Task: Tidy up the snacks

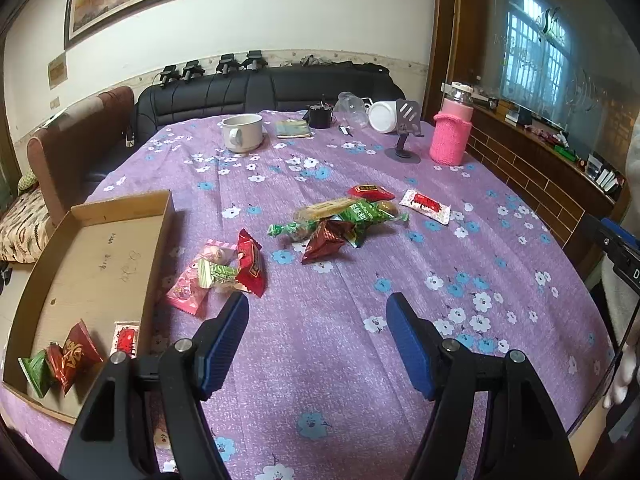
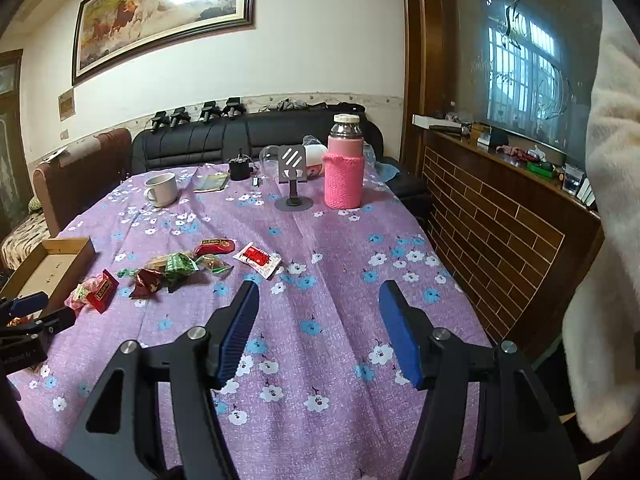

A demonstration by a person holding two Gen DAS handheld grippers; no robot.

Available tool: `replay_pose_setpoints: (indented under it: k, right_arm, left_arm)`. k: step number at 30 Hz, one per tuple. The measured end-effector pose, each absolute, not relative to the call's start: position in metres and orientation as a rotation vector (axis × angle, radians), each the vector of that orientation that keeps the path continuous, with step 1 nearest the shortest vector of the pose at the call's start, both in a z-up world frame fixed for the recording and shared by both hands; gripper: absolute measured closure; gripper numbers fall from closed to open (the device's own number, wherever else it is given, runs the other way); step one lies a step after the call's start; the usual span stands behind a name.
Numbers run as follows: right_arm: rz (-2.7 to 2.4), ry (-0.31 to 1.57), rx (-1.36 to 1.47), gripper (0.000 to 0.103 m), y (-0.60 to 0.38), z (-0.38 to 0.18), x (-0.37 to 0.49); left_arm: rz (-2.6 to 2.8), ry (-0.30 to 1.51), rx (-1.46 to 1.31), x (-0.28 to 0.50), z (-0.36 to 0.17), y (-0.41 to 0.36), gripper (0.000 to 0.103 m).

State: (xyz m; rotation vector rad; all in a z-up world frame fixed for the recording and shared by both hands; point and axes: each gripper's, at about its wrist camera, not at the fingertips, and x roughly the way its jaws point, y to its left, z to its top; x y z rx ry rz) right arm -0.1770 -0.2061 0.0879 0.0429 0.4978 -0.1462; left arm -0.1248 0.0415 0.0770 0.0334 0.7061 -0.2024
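Snack packets lie on the purple flowered tablecloth [image 1: 320, 360]. A near cluster holds a red packet [image 1: 250, 264], a pink packet [image 1: 187, 290] and a green-white one [image 1: 218, 274]. A middle pile holds a dark red packet [image 1: 324, 240] and green packets [image 1: 360, 214]. Behind lie a red packet [image 1: 370, 192] and a white-red sachet [image 1: 426, 205]. A cardboard box [image 1: 92, 264] at left holds three packets [image 1: 76, 354]. My left gripper [image 1: 316, 304] is open and empty, just right of the near cluster. My right gripper [image 2: 318, 290] is open and empty, to the right of the white-red sachet [image 2: 258, 258].
At the table's far end stand a white mug [image 1: 242, 132], a small booklet [image 1: 294, 130], a black cup [image 1: 320, 116], a phone stand [image 1: 406, 132] and a pink-sleeved bottle [image 1: 452, 132]. A black sofa [image 1: 260, 88] sits behind. A wood counter [image 2: 500, 216] runs along the right.
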Motion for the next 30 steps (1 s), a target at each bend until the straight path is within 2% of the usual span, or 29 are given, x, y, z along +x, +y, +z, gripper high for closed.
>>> replay_pose_setpoints:
  k: [16, 25, 30]
  right_arm:
    - [-0.096, 0.547, 0.014, 0.036, -0.192, 0.081, -0.164]
    - [0.270, 0.790, 0.241, 0.036, -0.200, 0.049, -0.082]
    - [0.346, 0.787, 0.188, 0.036, -0.163, 0.044, -0.028]
  left_arm:
    - [-0.175, 0.690, 0.002, -0.123, 0.078, 0.057, 0.032]
    - [-0.101, 0.669, -0.075, -0.117, 0.082, 0.107, 0.031]
    - [-0.119, 0.685, -0.109, -0.113, 0.074, 0.118, 0.031]
